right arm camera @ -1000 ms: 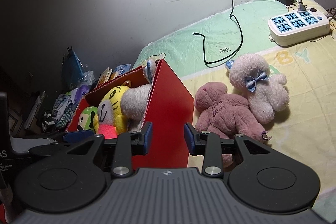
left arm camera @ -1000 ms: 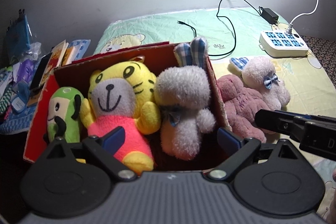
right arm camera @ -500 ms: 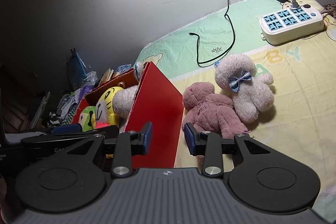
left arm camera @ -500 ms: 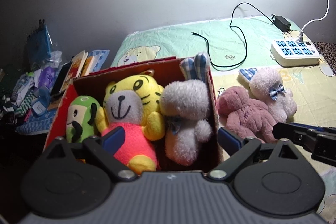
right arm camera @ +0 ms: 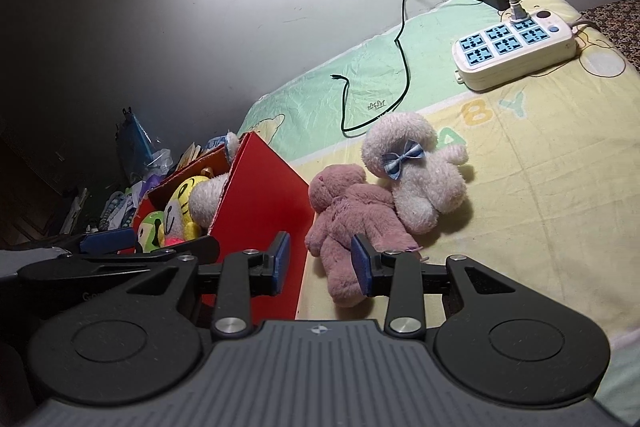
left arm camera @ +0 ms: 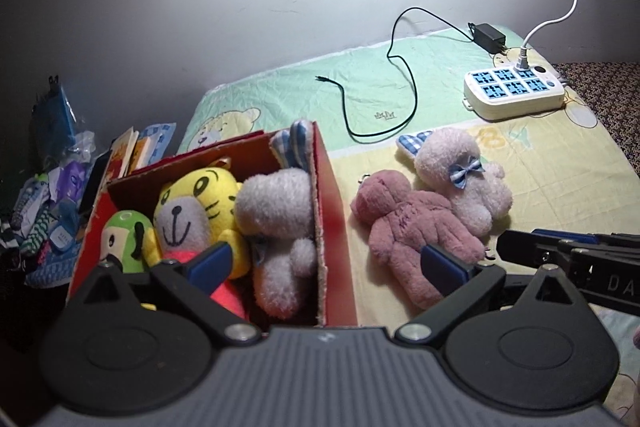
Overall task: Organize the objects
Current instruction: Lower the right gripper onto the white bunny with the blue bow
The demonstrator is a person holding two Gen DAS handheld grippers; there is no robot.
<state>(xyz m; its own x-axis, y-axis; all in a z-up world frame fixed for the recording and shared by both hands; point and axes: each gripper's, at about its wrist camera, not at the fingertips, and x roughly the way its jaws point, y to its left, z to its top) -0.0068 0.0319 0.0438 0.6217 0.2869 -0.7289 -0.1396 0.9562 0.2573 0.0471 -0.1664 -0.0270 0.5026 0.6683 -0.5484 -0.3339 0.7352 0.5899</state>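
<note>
A red cardboard box (left arm camera: 336, 227) (right arm camera: 260, 203) on the bed holds a green toy (left arm camera: 124, 239), a yellow tiger (left arm camera: 196, 199) and a grey-white bunny (left arm camera: 280, 227). To the right of the box, a pink plush bear (left arm camera: 416, 231) (right arm camera: 352, 211) lies against a white bunny with a blue bow (left arm camera: 460, 179) (right arm camera: 416, 171). My left gripper (left arm camera: 328, 263) is open wide and empty, straddling the box's right wall from the near side. My right gripper (right arm camera: 320, 265) stands open with a narrower gap, empty, just short of the pink bear's leg.
A white power strip (left arm camera: 512, 93) (right arm camera: 516, 47) sits at the far right of the bed, and a black charger cable (left arm camera: 412, 95) loops across the green sheet. Books (left arm camera: 128, 155) and piled clutter (left arm camera: 52, 195) lie left of the box. A wall closes off the back.
Both grippers have shifted right, away from the box's middle and toward the two loose plush toys. Finger gaps look unchanged; nothing was picked up.
</note>
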